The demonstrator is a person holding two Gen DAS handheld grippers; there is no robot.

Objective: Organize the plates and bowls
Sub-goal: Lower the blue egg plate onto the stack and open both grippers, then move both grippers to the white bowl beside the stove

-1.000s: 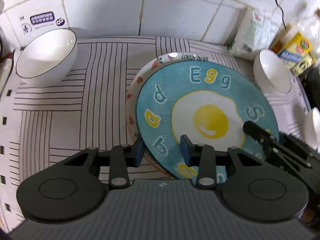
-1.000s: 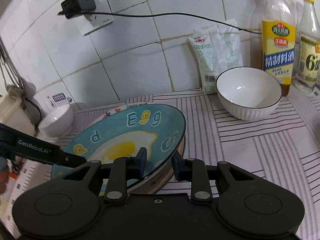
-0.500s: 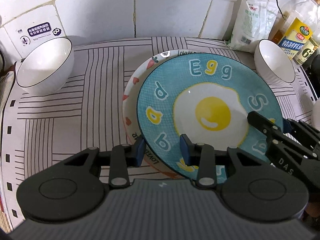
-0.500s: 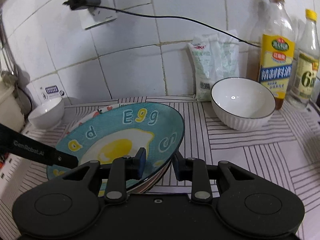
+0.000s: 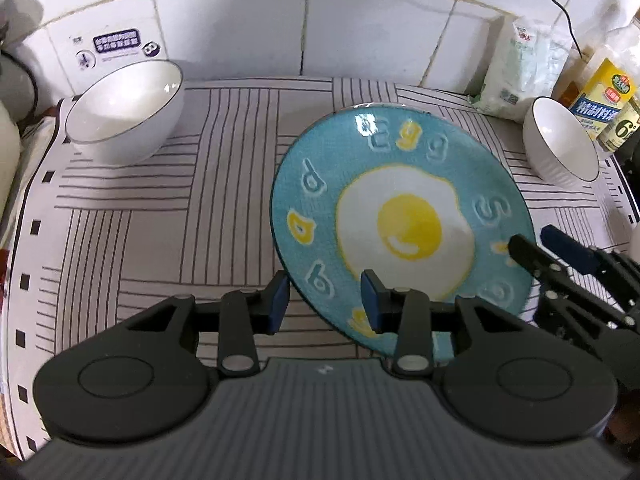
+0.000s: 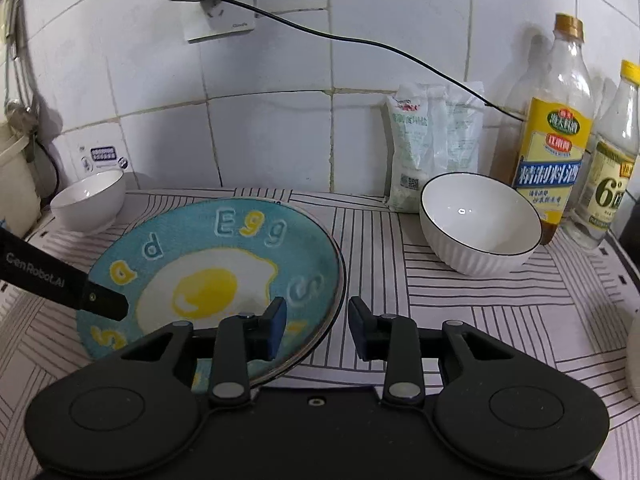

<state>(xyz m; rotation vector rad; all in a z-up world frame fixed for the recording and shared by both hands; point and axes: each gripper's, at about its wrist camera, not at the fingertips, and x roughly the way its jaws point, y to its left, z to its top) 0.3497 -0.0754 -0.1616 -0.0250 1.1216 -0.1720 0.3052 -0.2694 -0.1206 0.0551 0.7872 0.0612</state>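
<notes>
The blue egg plate (image 5: 400,216) is lying on the striped counter (image 5: 160,220), its near rim between the narrowly parted fingers of the left gripper (image 5: 324,304); contact cannot be told. The right gripper (image 6: 316,324) is opening, with the rim between its fingers but no longer pressed. If both grips are released unevenly, the plate could be dragged or tipped. One plate is counted, and two white bowls (image 6: 480,222) (image 5: 124,110).

Right gripper (image 6: 316,322) opening, jaws astride near rim of blue egg plate (image 6: 216,276), pads clear of it. Left gripper (image 6: 80,296) over plate's left edge. White bowl (image 6: 480,224) right, apart.
</notes>
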